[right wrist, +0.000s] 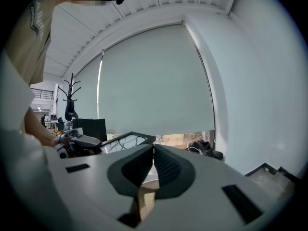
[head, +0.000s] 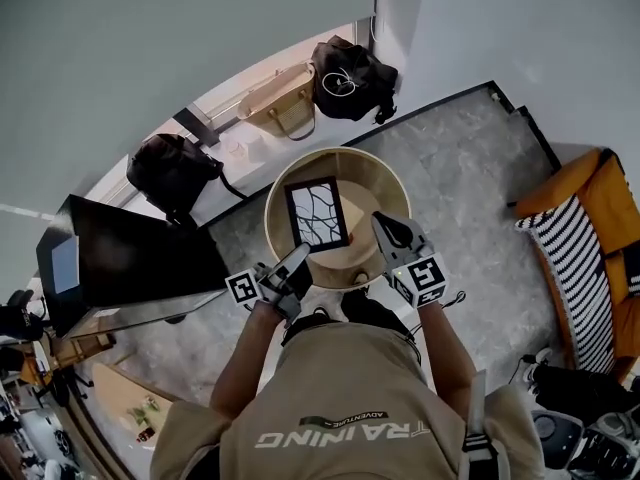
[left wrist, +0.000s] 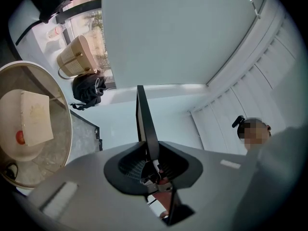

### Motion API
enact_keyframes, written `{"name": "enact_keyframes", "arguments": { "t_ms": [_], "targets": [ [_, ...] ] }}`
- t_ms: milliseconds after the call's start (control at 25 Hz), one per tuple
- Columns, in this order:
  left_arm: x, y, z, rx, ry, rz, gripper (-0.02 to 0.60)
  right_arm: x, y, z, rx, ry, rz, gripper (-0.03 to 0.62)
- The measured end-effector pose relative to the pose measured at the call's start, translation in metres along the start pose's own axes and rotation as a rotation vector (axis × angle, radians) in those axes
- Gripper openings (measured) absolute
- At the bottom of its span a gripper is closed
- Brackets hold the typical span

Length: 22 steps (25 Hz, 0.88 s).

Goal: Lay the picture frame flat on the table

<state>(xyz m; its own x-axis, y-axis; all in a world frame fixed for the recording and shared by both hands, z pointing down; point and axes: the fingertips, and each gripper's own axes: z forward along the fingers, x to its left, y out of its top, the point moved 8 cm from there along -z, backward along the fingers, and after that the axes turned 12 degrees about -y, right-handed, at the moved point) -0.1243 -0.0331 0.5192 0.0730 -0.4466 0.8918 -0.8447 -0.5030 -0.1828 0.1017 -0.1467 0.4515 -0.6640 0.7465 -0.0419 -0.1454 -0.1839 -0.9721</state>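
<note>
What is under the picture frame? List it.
The round wooden table; the left gripper view shows a cream block and red object on it. In the head view, the picture frame covers the block.

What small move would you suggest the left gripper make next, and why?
Probably lower the left gripper until the frame rests on the table: its jaws clamp the frame's edge, and the frame seems to hang above the tabletop.

1. Soft, even daylight, brightest at the uncovered window strip (right wrist: 175, 139) on the far side.
2. Shadows are faint, with no harsh glare.
3. Fisheye bending and dark vignetting at every edge.
4. The right gripper (right wrist: 154, 147), near its lens, looks soft.
</note>
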Motion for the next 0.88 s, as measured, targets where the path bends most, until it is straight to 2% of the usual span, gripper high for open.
{"name": "enact_keyframes", "arguments": {
  "t_ms": [280, 600, 880],
  "targets": [
    [0.012, 0.008, 0.017, -0.028, 0.030, 0.001, 0.078, -0.011, 0.001, 0.026, 0.023, 0.075, 0.012, 0.008],
    [0.029, 0.020, 0.020, -0.025, 0.043, -0.037, 0.078, -0.016, -0.012, 0.058, 0.050, 0.075, 0.044, 0.008],
    [0.077, 0.041, 0.005, -0.040, 0.059, -0.095, 0.078, -0.018, -0.049, 0.100, 0.111, 0.056, 0.060, 0.008]
  ]
}}
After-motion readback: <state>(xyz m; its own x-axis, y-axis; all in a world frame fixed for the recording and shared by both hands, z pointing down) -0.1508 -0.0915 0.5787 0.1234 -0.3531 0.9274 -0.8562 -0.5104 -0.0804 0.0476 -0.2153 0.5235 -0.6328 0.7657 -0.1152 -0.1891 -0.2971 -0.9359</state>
